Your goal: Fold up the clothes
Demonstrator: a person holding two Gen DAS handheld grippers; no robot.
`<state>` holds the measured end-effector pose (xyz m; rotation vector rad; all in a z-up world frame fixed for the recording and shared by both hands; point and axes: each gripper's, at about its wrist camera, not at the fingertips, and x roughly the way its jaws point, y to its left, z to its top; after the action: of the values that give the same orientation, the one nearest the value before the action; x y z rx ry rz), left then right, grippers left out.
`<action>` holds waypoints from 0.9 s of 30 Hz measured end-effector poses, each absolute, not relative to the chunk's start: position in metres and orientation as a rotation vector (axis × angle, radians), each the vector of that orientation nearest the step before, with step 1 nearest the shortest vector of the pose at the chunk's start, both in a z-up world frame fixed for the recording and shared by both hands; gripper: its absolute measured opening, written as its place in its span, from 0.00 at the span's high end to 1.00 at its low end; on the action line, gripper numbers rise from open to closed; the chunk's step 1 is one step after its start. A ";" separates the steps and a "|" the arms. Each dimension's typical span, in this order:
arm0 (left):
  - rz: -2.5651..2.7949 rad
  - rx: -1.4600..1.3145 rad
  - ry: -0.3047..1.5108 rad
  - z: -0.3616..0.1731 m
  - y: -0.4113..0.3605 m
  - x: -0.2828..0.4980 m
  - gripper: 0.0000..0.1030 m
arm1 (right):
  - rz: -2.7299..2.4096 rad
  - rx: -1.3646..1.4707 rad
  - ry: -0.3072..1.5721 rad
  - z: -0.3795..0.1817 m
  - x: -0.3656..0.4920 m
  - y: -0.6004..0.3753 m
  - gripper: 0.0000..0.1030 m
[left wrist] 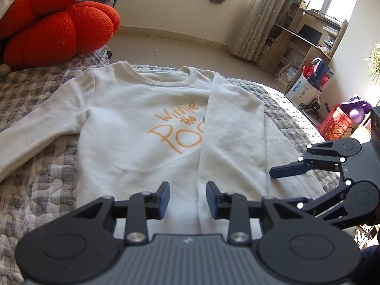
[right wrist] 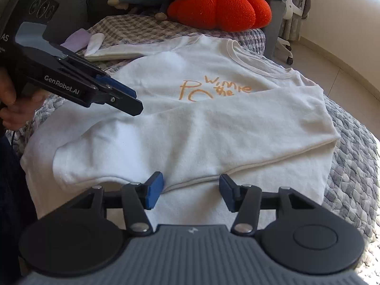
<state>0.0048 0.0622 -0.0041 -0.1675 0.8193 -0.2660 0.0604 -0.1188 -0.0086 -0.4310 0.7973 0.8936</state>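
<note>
Left wrist view looks down on a white sweatshirt (left wrist: 133, 118) spread flat on the checked bed quilt (left wrist: 35, 90), one sleeve (left wrist: 228, 123) folded across its chest. Hovering just above the hem, the left claw (left wrist: 187, 199) has its jaws apart, gripping nothing. Nearby, the right claw (right wrist: 191, 193) also hangs empty, jaws apart.

around the bed

a grey-and-white checked quilted bedspread (left wrist: 42, 99) covers the bed. a plump red-orange knitted cushion (left wrist: 57, 30) sits at its head. a wooden shelving desk (left wrist: 306, 40) stands by pale patterned curtains (left wrist: 256, 23); a red printed bag (left wrist: 334, 123) rests on the floor. a white office chair (right wrist: 289, 7) stands beside the bed.
</note>
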 end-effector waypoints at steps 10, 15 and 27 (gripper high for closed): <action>-0.234 -0.179 0.823 -0.005 0.067 0.007 0.68 | 1.257 -0.532 0.504 0.027 -0.016 -0.115 0.47; -0.230 -0.180 0.824 -0.006 0.067 0.007 0.68 | 1.345 -0.666 0.488 0.016 -0.039 -0.094 0.50; -0.221 -0.208 0.814 -0.003 0.072 0.006 0.68 | 1.154 -0.533 0.578 0.015 0.002 -0.094 0.83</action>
<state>0.0056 0.0725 -0.0030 -0.2079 0.8142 -0.2213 0.0023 -0.0936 0.0149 -0.5326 0.5780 1.1545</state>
